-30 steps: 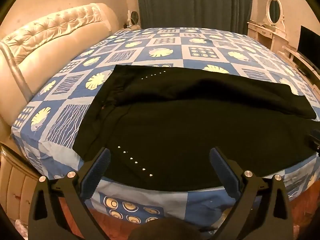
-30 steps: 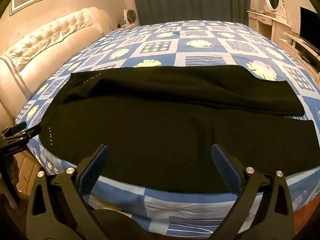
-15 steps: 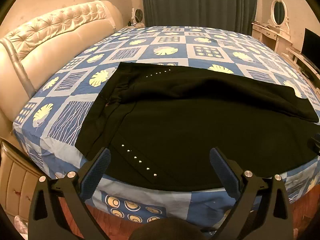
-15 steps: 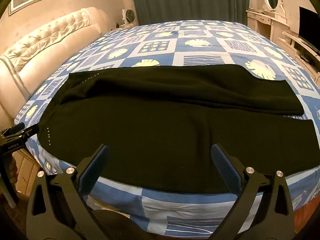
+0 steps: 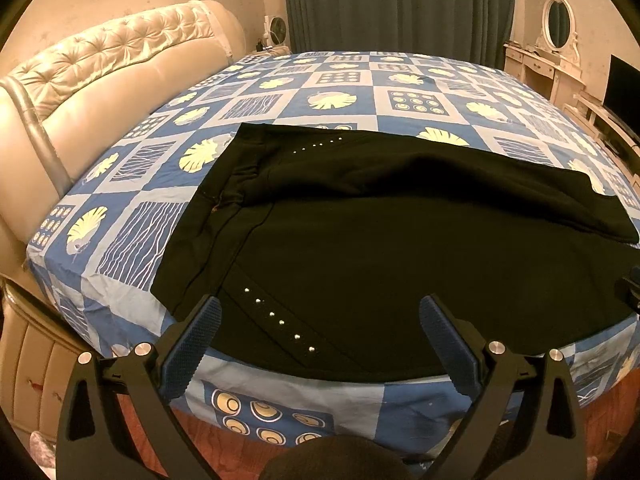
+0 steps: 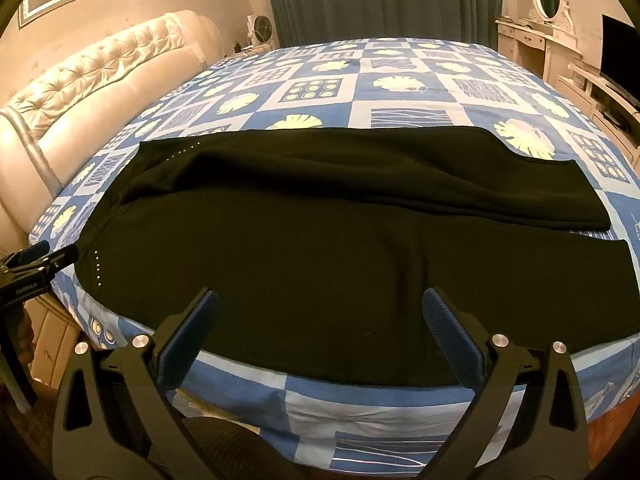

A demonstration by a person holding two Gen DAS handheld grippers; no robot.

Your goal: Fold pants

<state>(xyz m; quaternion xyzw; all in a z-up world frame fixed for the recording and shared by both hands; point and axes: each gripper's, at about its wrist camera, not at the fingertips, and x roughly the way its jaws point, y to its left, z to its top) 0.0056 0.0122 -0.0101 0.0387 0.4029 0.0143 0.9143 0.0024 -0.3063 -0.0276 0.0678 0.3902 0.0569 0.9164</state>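
Observation:
Black pants [image 5: 380, 240] lie spread across the near part of the bed, waist to the left, both legs running right. The far leg lies partly over the near one as a raised fold [image 6: 400, 176]. A row of small silver studs [image 5: 276, 320] marks the near hip. My left gripper [image 5: 320, 320] hovers open just off the bed's near edge, over the waist end, holding nothing. My right gripper [image 6: 320, 312] is open too, above the near leg's edge, empty. The left gripper's tip [image 6: 44, 256] shows at the far left of the right wrist view.
The bed [image 5: 360, 92] carries a blue and white patterned sheet with yellow leaf prints. A tufted cream headboard [image 5: 100, 76] rises on the left. Dark curtains [image 5: 400, 4] hang behind. A white dresser with an oval mirror [image 5: 556, 40] and a dark screen [image 5: 624, 84] stand at the right.
Both grippers have drifted slightly, the left one a little rightward and closer to the waist. The pants have not moved and both grippers stay open.

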